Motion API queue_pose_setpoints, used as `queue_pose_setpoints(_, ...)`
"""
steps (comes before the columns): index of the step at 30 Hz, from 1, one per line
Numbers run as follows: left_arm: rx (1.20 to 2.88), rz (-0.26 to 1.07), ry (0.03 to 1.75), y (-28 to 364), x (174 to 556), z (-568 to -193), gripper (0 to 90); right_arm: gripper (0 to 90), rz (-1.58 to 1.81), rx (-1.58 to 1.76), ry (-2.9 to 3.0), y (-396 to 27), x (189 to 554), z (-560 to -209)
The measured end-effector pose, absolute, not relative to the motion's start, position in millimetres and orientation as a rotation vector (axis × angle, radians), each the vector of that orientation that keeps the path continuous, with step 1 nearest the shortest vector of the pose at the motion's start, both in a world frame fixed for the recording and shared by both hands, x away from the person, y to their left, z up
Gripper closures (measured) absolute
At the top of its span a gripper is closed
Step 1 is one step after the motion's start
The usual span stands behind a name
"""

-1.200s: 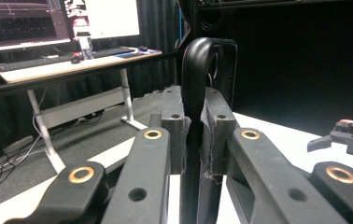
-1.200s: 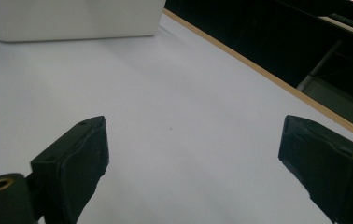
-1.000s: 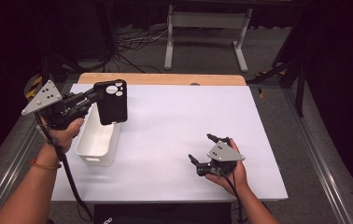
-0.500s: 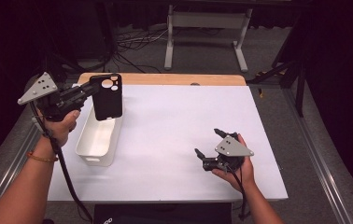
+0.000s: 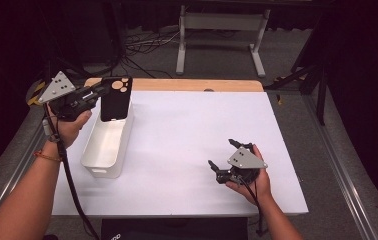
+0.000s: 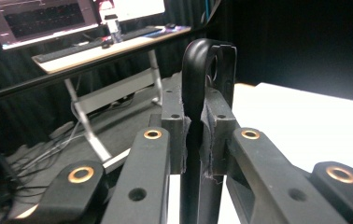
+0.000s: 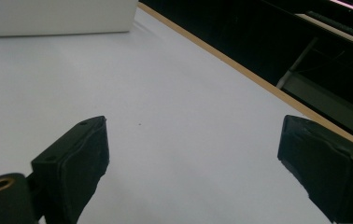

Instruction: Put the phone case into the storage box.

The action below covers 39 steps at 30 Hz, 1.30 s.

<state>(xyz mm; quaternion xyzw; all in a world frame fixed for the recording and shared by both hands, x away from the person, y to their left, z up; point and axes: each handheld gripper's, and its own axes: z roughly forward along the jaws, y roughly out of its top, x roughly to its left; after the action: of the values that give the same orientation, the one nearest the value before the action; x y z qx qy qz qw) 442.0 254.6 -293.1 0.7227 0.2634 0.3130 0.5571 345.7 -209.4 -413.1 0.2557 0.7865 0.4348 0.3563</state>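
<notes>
White covering lay over the desk (image 5: 187, 150), with a dark room and a grey floor behind it. At the left side, the left hand-held gripper (image 5: 98, 91) was closed tightly on a black phone case (image 5: 115, 98); in the left gripper view its pads (image 6: 180, 144) pressed both sides of the thin case edge. The case hung upright above the far end of a white bin (image 5: 108, 145), not touching it as far as I could tell. At the right side, the right hand-held gripper (image 5: 223, 161) rested low over the desk, jaws wide apart and holding nothing.
</notes>
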Motion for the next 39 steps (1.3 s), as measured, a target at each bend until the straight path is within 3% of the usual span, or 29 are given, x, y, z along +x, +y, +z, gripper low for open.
queue_pose_setpoints(23, 1.652, 0.649, 0.752, 290, 486, -328, 81.8, 10.3, 1.086, 0.651, 2.062, -202, 342, -419)
queue_pose_setpoints(39, 1.685, 0.596, 0.760, 290, 523, -371, 81.7, 10.5, 1.022, 0.701, 2.080, -204, 340, -426)
